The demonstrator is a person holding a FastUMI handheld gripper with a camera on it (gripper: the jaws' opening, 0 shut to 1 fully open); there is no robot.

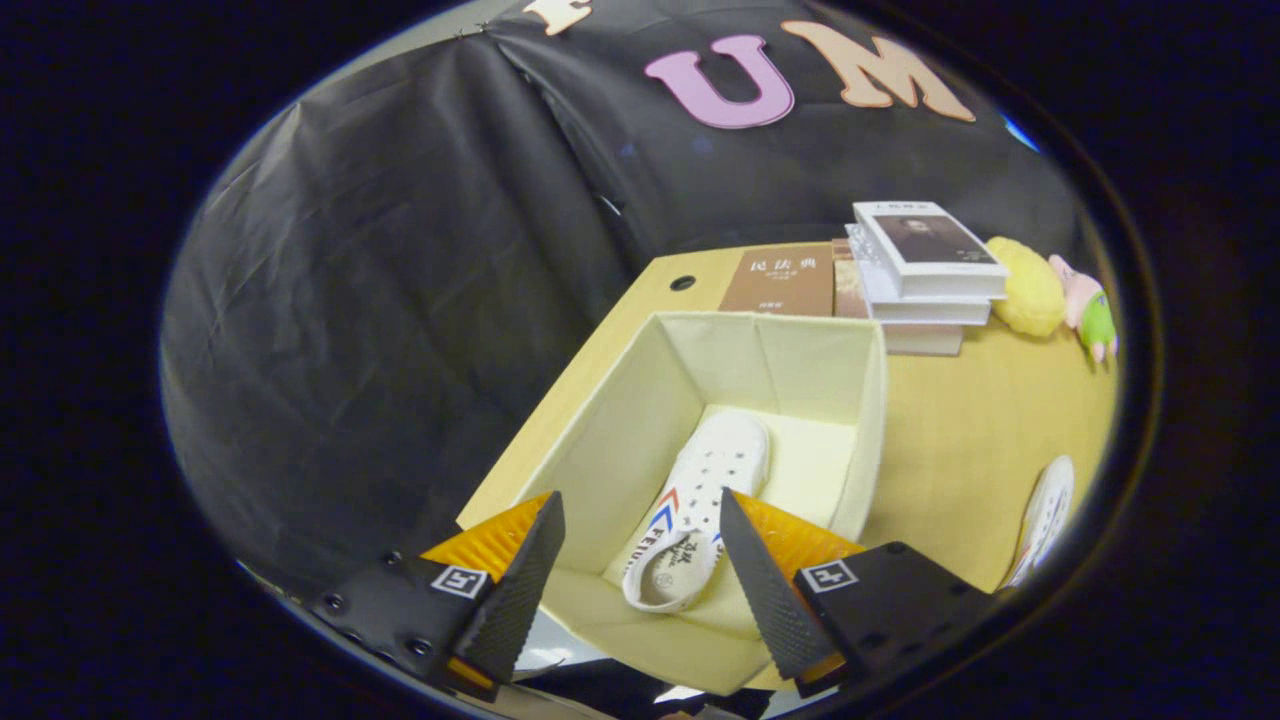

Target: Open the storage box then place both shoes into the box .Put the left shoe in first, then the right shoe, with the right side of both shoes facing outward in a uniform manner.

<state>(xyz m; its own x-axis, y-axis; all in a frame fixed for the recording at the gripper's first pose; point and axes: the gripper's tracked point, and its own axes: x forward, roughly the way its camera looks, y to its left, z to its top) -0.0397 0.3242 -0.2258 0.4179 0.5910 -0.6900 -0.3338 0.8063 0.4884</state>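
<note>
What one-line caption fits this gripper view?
Open gripper above the storage box holding one white shoe; second shoe waits on the table.

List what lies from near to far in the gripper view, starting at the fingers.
Open gripper, fingers apart and holding nothing → white shoe lying in the open storage box → brown book flat on the table → black cloth wall.

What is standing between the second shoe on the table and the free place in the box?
Nothing visible. The second shoe lies on the table beside the box, whose top is open. The first shoe lies along the middle of the floor, with bare floor toward the second shoe. The gripper hangs over the box, fingers open and empty.
</note>
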